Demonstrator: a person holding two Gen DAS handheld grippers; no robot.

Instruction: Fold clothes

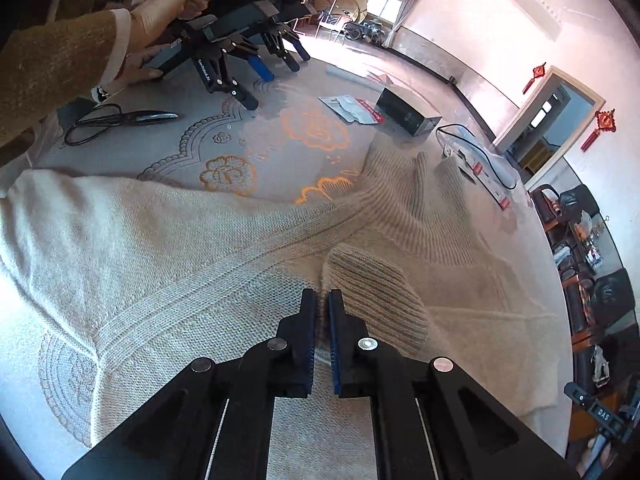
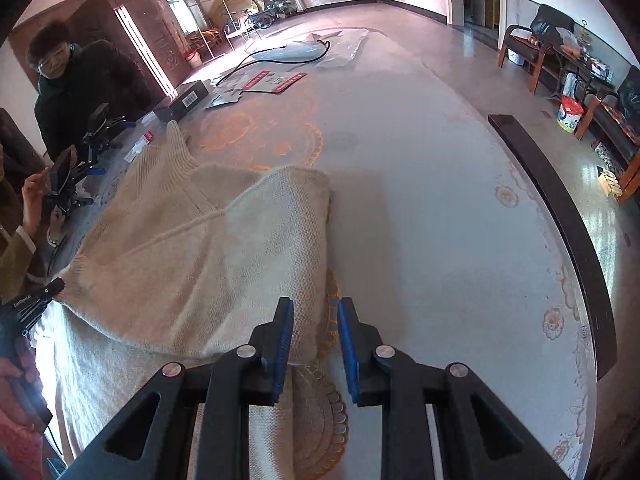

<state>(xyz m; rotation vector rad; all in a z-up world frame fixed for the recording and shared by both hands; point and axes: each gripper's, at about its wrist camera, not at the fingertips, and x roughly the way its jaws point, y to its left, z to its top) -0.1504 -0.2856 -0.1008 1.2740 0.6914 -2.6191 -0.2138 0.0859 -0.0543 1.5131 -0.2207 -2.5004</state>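
A cream knit sweater (image 1: 208, 248) lies spread on a grey embroidered table cover (image 1: 280, 140). Its ribbed collar (image 1: 416, 200) points to the far side. My left gripper (image 1: 322, 300) is shut on a ribbed sleeve cuff (image 1: 368, 284) lying over the sweater's body. In the right wrist view the sweater (image 2: 200, 248) lies left of centre with one side folded over. My right gripper (image 2: 314, 312) is open and empty, just above the folded edge (image 2: 324, 240) of the sweater, its left finger over the fabric.
Black scissors (image 1: 120, 120), a dark box (image 1: 408, 114), leaflets (image 1: 352, 108) and a plastic bag with a cable (image 1: 480, 156) lie at the far side. Another person's hand holds spare grippers (image 1: 240, 52). A dark table edge (image 2: 560, 220) runs on the right. A person (image 2: 76, 84) sits at the far left.
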